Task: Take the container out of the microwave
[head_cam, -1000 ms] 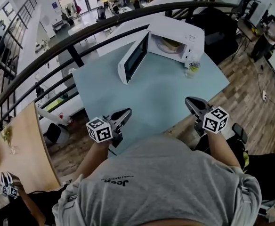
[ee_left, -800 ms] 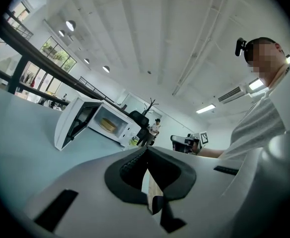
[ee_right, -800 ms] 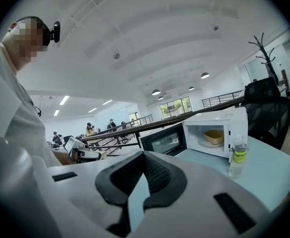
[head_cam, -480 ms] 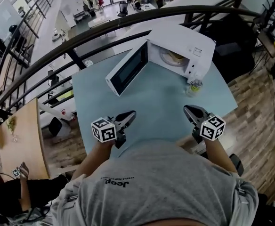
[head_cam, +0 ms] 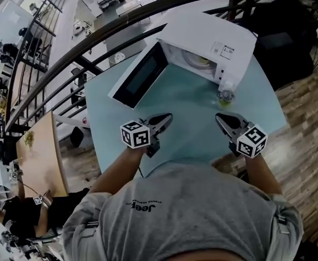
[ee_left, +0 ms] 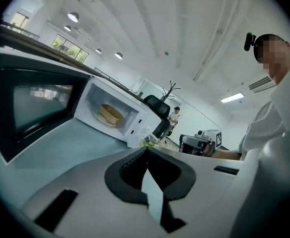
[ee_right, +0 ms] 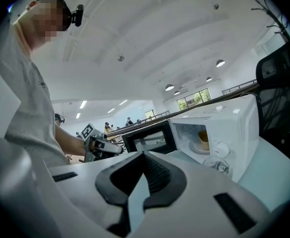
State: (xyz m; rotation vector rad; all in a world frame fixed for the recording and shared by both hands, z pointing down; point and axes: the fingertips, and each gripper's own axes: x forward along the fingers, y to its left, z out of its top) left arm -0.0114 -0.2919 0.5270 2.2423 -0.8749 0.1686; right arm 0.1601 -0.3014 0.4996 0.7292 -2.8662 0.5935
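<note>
A white microwave (head_cam: 224,39) stands at the far side of the pale blue table (head_cam: 189,110) with its door (head_cam: 140,78) swung wide open to the left. A tan round container (head_cam: 200,62) sits on the plate inside; it also shows in the left gripper view (ee_left: 110,114) and the right gripper view (ee_right: 203,138). My left gripper (head_cam: 167,118) hovers over the table's near half, short of the door, shut and empty. My right gripper (head_cam: 220,117) is level with it on the right, also shut with nothing in it. Both point toward the microwave.
A small glass jar (head_cam: 225,95) with something green in it stands on the table by the microwave's right front corner. A dark curved railing (head_cam: 93,45) runs behind the table. A wooden table (head_cam: 39,156) lies to the left, and plank flooring (head_cam: 306,107) to the right.
Both grippers have moved forward over the table toward the microwave, still shut. The microwave and its open door now lie closer in the head view.
</note>
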